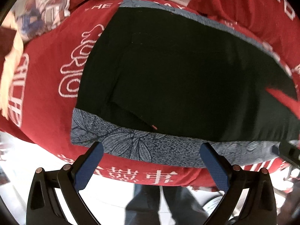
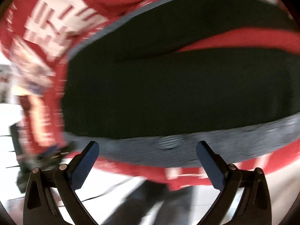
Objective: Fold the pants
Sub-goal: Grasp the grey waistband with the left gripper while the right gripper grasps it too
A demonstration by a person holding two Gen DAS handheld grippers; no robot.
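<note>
- My left tool (image 1: 151, 151): jaws spread wide, nothing between them; its blue pads (image 1: 90, 166) hang just short of the near edge of the grey leaf-print cloth (image 1: 129, 146).
- My right tool (image 2: 147, 149): likewise spread wide and empty, poised over the same near edge; this view is smeared by motion, so fine detail is lost.
- Pants (image 1: 183, 78): black, lying flat on the grey cloth ahead of both tools and beyond the fingertips, touched by neither.
- Pants, appearance: broad dark panel, smooth, with a faint stitched pocket outline and a seam running down the left side in the left wrist view. In the right wrist view the two legs part at the right, with a red strip showing between them.
- Red cover (image 1: 43, 97): white characters printed on it, lies under the grey cloth and drapes over the near edge of the bench.
- Floor (image 1: 112, 193): pale, below the edge.
</note>
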